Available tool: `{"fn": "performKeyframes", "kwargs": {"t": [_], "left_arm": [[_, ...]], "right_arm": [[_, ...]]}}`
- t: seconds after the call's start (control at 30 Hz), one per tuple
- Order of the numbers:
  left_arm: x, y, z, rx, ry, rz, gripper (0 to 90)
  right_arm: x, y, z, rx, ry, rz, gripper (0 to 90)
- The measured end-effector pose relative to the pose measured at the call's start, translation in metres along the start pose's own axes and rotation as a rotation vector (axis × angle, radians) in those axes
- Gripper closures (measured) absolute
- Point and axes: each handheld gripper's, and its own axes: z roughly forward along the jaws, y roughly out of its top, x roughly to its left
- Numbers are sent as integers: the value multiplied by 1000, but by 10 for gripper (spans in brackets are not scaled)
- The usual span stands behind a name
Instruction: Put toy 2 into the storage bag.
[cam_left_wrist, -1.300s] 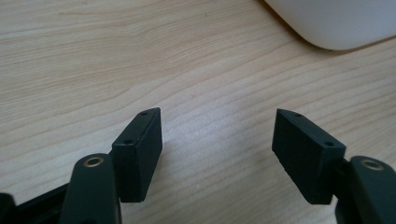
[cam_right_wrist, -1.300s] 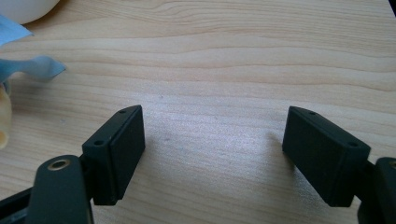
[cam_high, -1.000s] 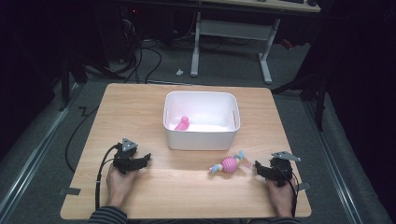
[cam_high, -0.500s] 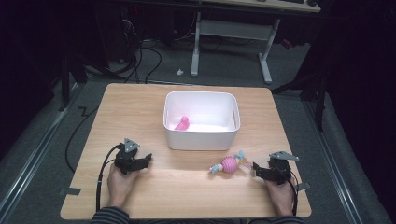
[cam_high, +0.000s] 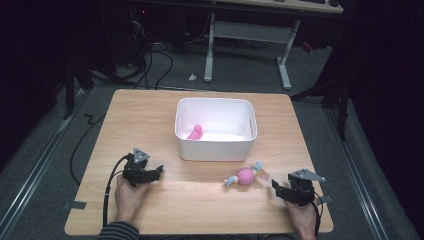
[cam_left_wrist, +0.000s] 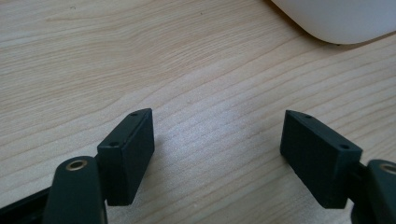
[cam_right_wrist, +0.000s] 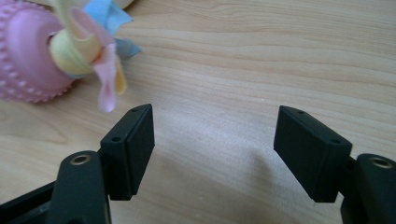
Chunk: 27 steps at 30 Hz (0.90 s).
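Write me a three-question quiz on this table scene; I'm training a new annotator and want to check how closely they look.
1. True or false: the pink ball toy lies inside the white bin.
2. What lies in the bin? A. a pink toy B. a blue cup C. nothing
3. Which gripper is nearer the ball toy?

Key:
1. False; it lies on the table, in front of the bin.
2. A, a small pink toy.
3. The right gripper, open and holding nothing; the left gripper is farther off.
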Motion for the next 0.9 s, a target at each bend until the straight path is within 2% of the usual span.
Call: {"fn": "performKeyframes", "kwargs": {"t": [0.13,0.33,0.47,0.67,0.77,0.9], "left_arm": [[0,0,0,3,-2,0,249],[-1,0,1,6,-4,3,215],[-1,0,1,9,-4,3,199],[0,0,1,10,-4,4,192],[0,0,1,10,-4,4,192],[0,0,1,10,-4,3,192]], "right_arm": [[6,-3,-10,-8,5,-24,306],[14,-1,-23,-25,43,-43,311],[22,6,-30,-47,74,-64,318],[35,19,-31,-43,129,-105,319],[41,27,-28,-31,146,-141,319],[53,39,-26,-27,134,-209,307]]}}
